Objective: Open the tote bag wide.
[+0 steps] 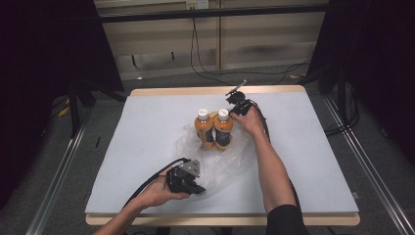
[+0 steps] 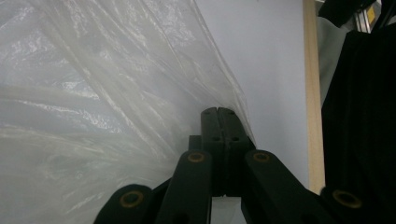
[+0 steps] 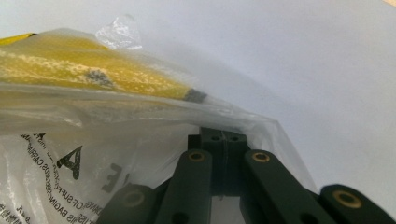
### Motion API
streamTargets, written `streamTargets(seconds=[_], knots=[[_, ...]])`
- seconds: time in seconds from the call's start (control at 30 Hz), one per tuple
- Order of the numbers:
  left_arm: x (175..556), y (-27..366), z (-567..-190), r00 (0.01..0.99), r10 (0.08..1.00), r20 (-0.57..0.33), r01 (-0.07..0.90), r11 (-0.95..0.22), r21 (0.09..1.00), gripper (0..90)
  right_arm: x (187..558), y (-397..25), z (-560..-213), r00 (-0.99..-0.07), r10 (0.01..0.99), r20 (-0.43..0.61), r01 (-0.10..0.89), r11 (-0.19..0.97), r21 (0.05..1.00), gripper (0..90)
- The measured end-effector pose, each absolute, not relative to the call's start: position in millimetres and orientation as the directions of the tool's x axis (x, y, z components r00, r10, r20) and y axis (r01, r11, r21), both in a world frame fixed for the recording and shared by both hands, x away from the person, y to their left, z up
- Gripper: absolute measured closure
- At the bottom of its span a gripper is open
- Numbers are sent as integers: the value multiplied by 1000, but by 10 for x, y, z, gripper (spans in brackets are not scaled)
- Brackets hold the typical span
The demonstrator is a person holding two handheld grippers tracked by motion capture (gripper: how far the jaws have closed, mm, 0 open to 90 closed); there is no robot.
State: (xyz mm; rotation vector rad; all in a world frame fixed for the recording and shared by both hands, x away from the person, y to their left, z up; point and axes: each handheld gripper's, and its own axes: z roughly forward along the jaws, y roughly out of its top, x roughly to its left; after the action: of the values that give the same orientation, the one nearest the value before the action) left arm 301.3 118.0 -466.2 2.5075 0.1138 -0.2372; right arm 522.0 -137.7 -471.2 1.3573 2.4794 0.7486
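Two orange drink bottles [image 1: 214,128] with white caps stand upright side by side mid-table, inside a clear plastic bag [image 1: 222,159] that spreads toward the front. My left gripper [image 1: 193,186] sits near the front edge, shut on the bag's near edge [image 2: 140,112]; its jaws meet with the film pinched between them. My right gripper [image 1: 237,105] is behind and right of the bottles, shut on the bag's far edge [image 3: 116,140]. Its jaws press together on the film, and a bottle's yellow-orange label [image 3: 84,70] shows through the plastic there.
The white table top [image 1: 313,156] has a wooden rim [image 2: 312,93]. Black curtains flank the table, and cables lie on the floor behind it. Black print runs across the bag [image 3: 60,177] in the right gripper view.
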Motion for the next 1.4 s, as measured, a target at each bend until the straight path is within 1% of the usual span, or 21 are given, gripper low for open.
streamTargets(seconds=[0.13,0.17,0.23,0.3,0.33,0.37,0.47,0.53,0.57,0.63,0.67,0.7,0.73,0.77,0.83,0.87,0.93,1.1,1.13,1.27,1.4], knots=[[3014,1187,-4669,977,12,-214,139,-795,590,900,5223,-1370,-4706,-546,837,43,722,444,530,900],[3011,1197,-4667,978,23,-205,143,-790,595,900,5216,-1389,-4709,-566,821,75,716,445,538,900],[3067,1251,-4635,974,40,-223,182,-728,661,900,5164,-1429,-4687,-598,793,118,699,443,562,900],[3097,1277,-4593,973,51,-225,193,-713,674,900,5142,-1442,-4669,-602,788,132,697,437,569,900],[3166,1338,-4487,973,68,-221,209,-664,718,900,5067,-1495,-4585,-618,772,146,671,422,609,900],[3166,1338,-4487,973,68,-221,209,-664,718,900,5067,-1495,-4585,-618,772,146,671,422,609,900],[3261,1417,-4280,980,96,-173,194,-631,751,900,4946,-1558,-4462,-644,750,154,635,411,654,900],[3350,1456,-4223,976,144,-164,218,-583,783,900,4827,-1611,-4374,-655,736,169,618,394,681,900],[3401,1476,-4212,974,164,-157,224,-587,778,900,4686,-1660,-4319,-673,720,170,599,396,696,900],[3565,1515,-4257,960,246,-135,258,-585,769,900,4609,-1684,-4307,-677,718,160,589,399,702,900],[3691,1530,-4352,946,289,-149,299,-589,751,900,4433,-1758,-4342,-688,706,168,583,401,706,900],[3691,1530,-4352,946,289,-149,299,-589,751,900,4380,-1785,-4375,-686,706,173,585,396,708,900],[3749,1526,-4407,935,321,-148,323,-608,725,900,4380,-1785,-4375,-686,706,173,585,396,708,900],[3820,1521,-4489,932,339,-132,329,-629,704,900,4250,-1853,-4490,-687,707,170,592,409,695,900],[3927,1524,-4609,913,377,-155,373,-622,688,900,4214,-1869,-4525,-688,706,171,595,413,689,900],[4000,1514,-4697,904,404,-140,387,-632,672,900,4131,-1911,-4602,-692,700,176,595,416,688,900],[4030,1503,-4742,898,417,-139,398,-636,661,900,4112,-1921,-4624,-690,702,174,597,416,686,900],[4116,1517,-4809,876,456,-157,430,-590,683,900,4062,-1982,-4741,-693,699,178,603,426,674,900],[4140,1541,-4805,865,482,-139,437,-587,682,900,4049,-1988,-4748,-691,701,179,608,428,669,900],[4237,1698,-4823,838,522,-158,473,-551,688,900,3987,-2054,-4802,-688,705,170,611,437,660,900],[4248,1730,-4819,829,538,-156,481,-541,690,900,3957,-2069,-4800,-687,709,161,611,443,656,900]])
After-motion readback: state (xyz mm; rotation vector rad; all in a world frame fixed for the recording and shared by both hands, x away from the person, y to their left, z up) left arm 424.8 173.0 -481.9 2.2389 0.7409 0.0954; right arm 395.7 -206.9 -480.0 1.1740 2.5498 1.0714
